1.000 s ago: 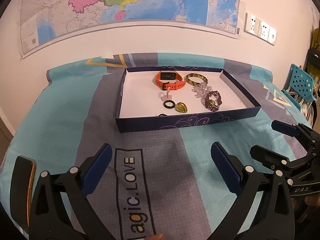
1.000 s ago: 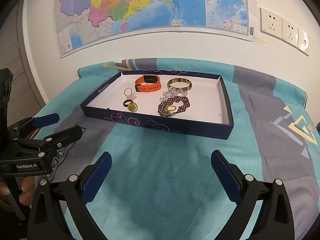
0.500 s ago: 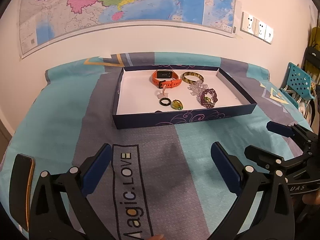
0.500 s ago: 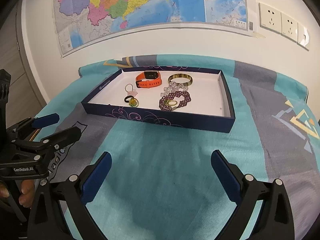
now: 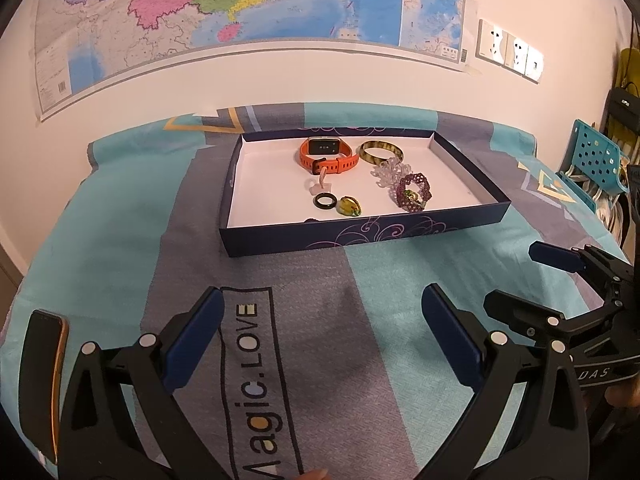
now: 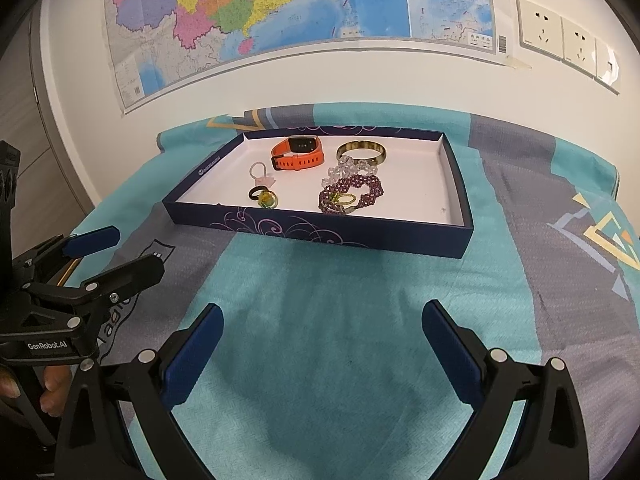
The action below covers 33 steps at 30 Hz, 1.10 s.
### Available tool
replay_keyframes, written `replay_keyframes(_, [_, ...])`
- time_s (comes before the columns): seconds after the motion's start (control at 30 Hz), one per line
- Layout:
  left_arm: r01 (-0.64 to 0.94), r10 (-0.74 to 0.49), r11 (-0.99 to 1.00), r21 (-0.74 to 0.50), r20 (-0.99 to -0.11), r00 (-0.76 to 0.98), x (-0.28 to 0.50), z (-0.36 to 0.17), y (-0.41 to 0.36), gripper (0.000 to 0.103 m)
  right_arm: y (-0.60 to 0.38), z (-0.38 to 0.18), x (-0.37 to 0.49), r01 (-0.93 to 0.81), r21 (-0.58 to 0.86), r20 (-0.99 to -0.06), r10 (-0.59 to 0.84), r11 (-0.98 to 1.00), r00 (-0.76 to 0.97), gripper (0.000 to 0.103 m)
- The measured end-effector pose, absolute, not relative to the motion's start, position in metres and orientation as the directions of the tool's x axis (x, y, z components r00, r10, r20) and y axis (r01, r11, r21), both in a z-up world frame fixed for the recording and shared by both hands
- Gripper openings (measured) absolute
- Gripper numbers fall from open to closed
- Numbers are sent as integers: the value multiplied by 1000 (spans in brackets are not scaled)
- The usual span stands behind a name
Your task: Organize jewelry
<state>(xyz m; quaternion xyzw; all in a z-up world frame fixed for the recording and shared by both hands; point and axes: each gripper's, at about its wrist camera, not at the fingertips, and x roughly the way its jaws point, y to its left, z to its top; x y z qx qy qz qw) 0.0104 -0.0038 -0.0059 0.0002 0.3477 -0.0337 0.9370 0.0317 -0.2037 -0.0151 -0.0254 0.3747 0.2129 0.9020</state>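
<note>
A shallow navy box (image 5: 360,236) (image 6: 320,230) with a white floor sits on the bedspread ahead of both grippers. Inside lie an orange watch (image 5: 328,157) (image 6: 298,153), a brown-yellow bangle (image 5: 380,151) (image 6: 361,153), a clear bead bracelet (image 5: 390,172), a purple bead bracelet (image 5: 414,192) (image 6: 352,194), a black ring (image 5: 324,201) (image 6: 256,193), a yellow-green ring (image 5: 349,206) (image 6: 268,200) and a pink trinket (image 5: 320,184) (image 6: 262,174). My left gripper (image 5: 322,336) and right gripper (image 6: 320,354) both stand open and empty, well short of the box.
The bed wears a teal and grey cover printed "Magic.LOVE" (image 5: 252,380). A phone (image 5: 42,380) lies at its left edge. A blue perforated basket (image 5: 596,160) stands to the right. A map (image 6: 280,12) and wall sockets (image 6: 568,40) are behind.
Both grippers have drawn back from the box, which now looks smaller and farther. Both stay open and empty; the jewelry has not moved.
</note>
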Motion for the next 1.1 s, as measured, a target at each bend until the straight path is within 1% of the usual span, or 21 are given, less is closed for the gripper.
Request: replay_keyframes(1.1, [65,-65,998,-24,-658,750,14,-8,-6,97,-207,-15,35,-397,119,-687,364,910,628,96])
